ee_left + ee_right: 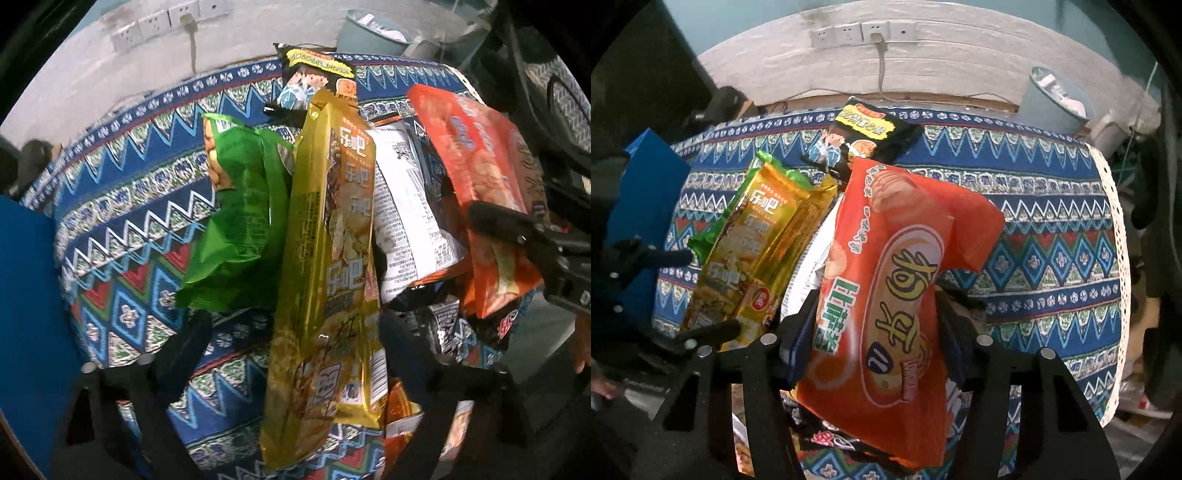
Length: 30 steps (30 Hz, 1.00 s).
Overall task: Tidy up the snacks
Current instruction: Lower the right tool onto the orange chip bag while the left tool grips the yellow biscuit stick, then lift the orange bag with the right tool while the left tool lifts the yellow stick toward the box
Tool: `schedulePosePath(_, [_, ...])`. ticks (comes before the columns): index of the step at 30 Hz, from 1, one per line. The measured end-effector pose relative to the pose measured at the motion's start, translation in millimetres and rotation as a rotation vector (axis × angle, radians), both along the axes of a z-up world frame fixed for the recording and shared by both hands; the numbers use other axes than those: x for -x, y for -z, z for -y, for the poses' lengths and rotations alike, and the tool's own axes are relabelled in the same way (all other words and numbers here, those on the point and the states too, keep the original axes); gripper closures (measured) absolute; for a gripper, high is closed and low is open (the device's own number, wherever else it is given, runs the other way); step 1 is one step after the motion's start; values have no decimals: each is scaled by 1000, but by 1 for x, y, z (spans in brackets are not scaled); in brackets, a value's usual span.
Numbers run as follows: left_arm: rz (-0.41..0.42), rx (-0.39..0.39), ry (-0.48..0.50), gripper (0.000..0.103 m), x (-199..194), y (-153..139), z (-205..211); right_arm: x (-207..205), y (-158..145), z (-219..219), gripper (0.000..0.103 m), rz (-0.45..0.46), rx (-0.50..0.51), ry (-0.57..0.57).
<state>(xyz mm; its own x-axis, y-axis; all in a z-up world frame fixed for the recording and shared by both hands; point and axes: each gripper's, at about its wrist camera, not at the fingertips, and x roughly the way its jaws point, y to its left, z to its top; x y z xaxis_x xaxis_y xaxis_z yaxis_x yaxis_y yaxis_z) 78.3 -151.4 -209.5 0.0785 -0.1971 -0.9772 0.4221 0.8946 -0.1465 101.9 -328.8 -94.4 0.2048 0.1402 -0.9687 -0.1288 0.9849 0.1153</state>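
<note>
Two grippers over one heap of snack packets on a patterned tablecloth point(1052, 229). With the right gripper point(877, 295), pinching an orange packet point(908, 229) from both sides, pads point(798, 339) pressed to its edges, packet raised and tilted above the heap, lower corner lost behind the fingers. With the left gripper point(295, 319), straddling a long gold packet point(325, 258): jaws spread, bare cloth visible between the left-hand finger and the packet, the other finger close against the opposite edge; cannot tell whether touching. Gold packet lengthwise between the fingers, just beside a green packet point(236, 221) and overlapping its edge. Next to the gold one, a white packet point(406, 221) with printed text facing up, largely covered by the orange and gold packets. At the far end of the heap, a black packet point(864, 140) with a cartoon figure, near edge tucked under the others. Lower down, scraps of further wrappers point(827, 439) with red print on black, too covered to name. Left of the heap, a blue box point(646, 184), partly swallowed by the dark lens rim. Beyond the table, a pale wall point(960, 55) with a row of sockets point(864, 31), a cable point(881, 70) plugged into one, and a grey bin point(1052, 99) with something white inside, blurred. Outer margins of both views dark and hard to read.
</note>
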Motion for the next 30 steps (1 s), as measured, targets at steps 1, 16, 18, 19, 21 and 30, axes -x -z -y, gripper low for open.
schedulePosePath(1, [-10,9,-11,22,-2,2,1,1,-1,1,45,2,-3,3])
schedulePosePath(16, [25,92,-11,75,3,-18,-3,4,-13,6,45,29,-22,-1])
schedulePosePath(18, [44,103,-17,75,3,-28,-6,5,-16,4,45,36,-16,-9])
schedulePosePath(19, [56,110,-22,75,4,-31,-7,6,-17,3,45,40,-12,-13])
schedulePosePath(21, [66,111,-26,75,3,-36,-12,7,-20,1,45,48,-4,-23])
schedulePosePath(30, [123,90,-33,75,21,-63,-40,12,-37,-10,45,79,16,-46])
